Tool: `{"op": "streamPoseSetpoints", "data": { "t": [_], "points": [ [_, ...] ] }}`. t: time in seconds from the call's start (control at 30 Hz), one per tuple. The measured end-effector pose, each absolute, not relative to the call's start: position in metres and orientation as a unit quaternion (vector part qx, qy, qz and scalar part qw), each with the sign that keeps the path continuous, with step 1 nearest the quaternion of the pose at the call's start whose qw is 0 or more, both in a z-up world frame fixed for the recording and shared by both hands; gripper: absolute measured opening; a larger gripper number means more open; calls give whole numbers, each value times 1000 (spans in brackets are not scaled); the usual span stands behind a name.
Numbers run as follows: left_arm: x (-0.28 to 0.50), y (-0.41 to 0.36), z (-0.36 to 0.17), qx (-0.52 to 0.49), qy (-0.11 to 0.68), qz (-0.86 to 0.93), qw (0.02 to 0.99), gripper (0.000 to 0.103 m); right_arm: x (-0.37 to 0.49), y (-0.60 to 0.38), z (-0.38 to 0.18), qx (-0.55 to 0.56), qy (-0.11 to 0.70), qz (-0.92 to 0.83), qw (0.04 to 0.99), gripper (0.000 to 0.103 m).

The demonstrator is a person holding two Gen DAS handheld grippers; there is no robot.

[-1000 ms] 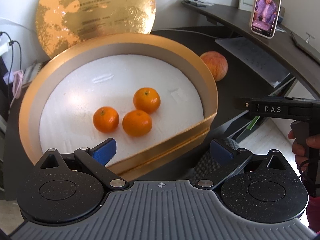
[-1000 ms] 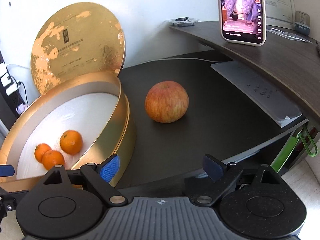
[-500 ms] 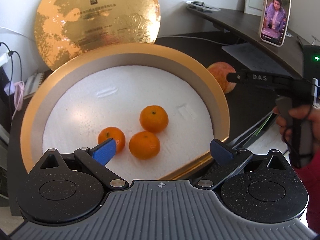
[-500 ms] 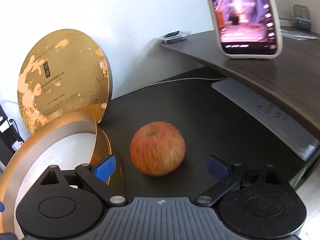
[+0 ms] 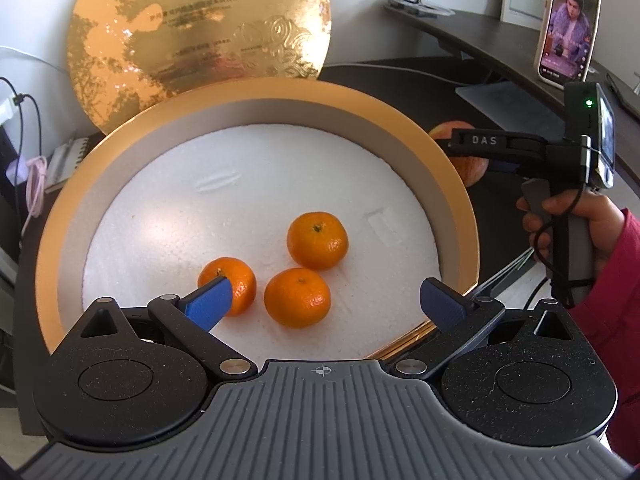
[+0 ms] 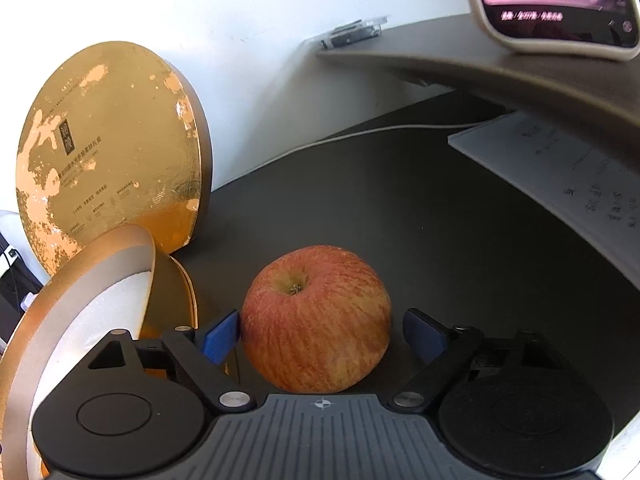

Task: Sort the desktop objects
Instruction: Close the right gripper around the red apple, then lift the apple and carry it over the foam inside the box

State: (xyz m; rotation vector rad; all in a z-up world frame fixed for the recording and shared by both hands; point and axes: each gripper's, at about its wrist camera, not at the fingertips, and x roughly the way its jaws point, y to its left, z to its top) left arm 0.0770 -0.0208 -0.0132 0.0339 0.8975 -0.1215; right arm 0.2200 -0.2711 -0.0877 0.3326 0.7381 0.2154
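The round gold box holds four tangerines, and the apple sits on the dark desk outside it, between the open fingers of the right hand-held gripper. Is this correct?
Not quite: the box holds three tangerines, not four, as the left wrist view shows. The apple does sit on the desk between the open fingers of the right hand-held gripper.

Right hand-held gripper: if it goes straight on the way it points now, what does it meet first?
The apple. It sits between the open fingers of the right hand-held gripper, already near the left finger; contact is unclear. Bare dark desk lies beyond.

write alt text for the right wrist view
An open right claw straddles a red-streaked apple on a dark desk, its left pad at the skin. A round gold box and its propped lid stand left.
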Motion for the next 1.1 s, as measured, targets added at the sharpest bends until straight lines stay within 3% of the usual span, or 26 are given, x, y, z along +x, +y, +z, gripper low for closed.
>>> {"op": "streamPoseSetpoints", "data": {
  "t": [0.03,0.67,0.8,1.1],
  "points": [
    [77,-21,-13,16,434,-58,899,102,221,-270,-89,164,360,106,912,81],
    [62,-23,-11,10,428,-68,901,102,169,-304,-82,134,379,84,912,82],
    [60,-24,-11,10,428,-69,901,102,166,-294,-81,97,362,73,924,93],
    [61,-18,-12,5,429,-59,901,102,165,-263,-87,-19,341,40,939,95]
  ]
}}
